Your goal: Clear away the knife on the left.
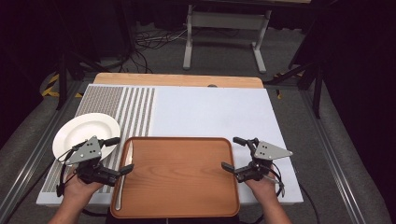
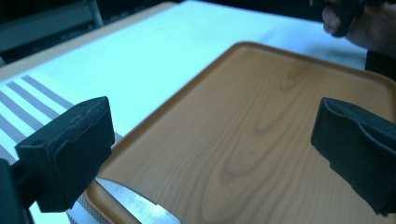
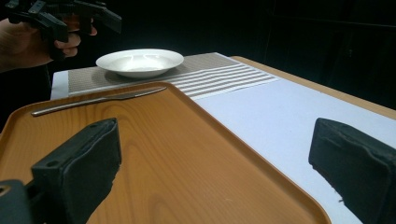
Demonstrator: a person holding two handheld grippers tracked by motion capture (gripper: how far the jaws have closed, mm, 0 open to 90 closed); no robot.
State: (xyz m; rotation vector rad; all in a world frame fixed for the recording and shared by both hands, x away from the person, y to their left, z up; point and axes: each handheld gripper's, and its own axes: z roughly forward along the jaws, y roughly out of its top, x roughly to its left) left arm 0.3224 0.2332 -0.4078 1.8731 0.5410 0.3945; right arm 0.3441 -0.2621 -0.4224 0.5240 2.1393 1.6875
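Both grippers wide, empty; left gripper (image 1: 117, 155) just above knife (image 1: 123, 176) on tray (image 1: 187, 186), plate (image 1: 86, 132) behind it; right gripper (image 1: 237, 154) at tray's opposite edge; likely knife pickup: lower, straddle handle squarely.

I'm working in a lab-like recording room: black curtains (image 1: 359, 56), loose cables (image 1: 154, 39) on grey carpet (image 1: 224, 60), metal rails (image 1: 28, 158) beside the table (image 1: 177, 80).

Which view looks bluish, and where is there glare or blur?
Left gripper view: bluish cast, white mat washed out, near tongs soft. Right gripper view: warmer, plate shows glare, background dark. High view: evenly lit table, dark surroundings.
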